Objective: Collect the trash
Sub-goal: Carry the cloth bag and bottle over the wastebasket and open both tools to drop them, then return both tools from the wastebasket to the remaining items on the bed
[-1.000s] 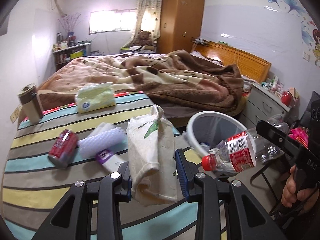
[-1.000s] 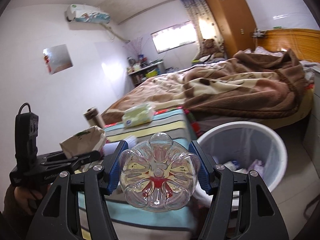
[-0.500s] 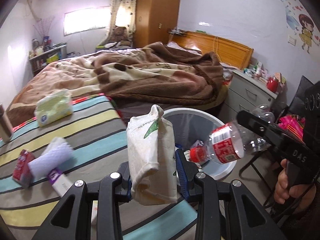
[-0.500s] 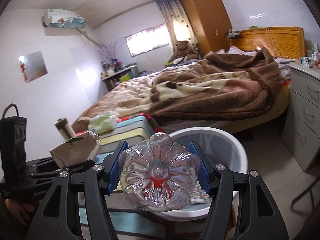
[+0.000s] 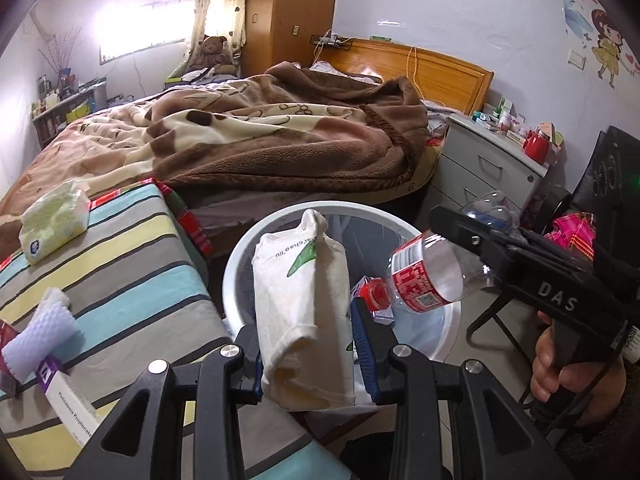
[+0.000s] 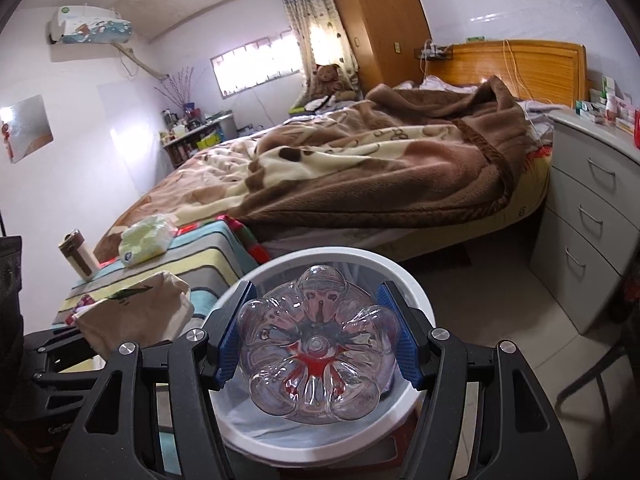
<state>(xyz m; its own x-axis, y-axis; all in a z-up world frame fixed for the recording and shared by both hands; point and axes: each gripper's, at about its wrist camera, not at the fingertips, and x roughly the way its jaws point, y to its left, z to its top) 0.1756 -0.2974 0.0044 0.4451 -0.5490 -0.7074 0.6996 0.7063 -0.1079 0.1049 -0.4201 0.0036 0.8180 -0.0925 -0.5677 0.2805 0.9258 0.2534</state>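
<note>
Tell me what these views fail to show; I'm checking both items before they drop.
- White round trash bin: its contents are mostly hidden in both views by the beige paper bag and clear plastic bottle.
- Bottle's red cap: hidden in right wrist view by its base.
- White medicine box: print too small.

Home bedroom, unmade bed point(image 5: 256, 148), wardrobe point(image 5: 292, 16)

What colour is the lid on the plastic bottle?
Red; the bottle cap shows best in the left wrist view.
</note>
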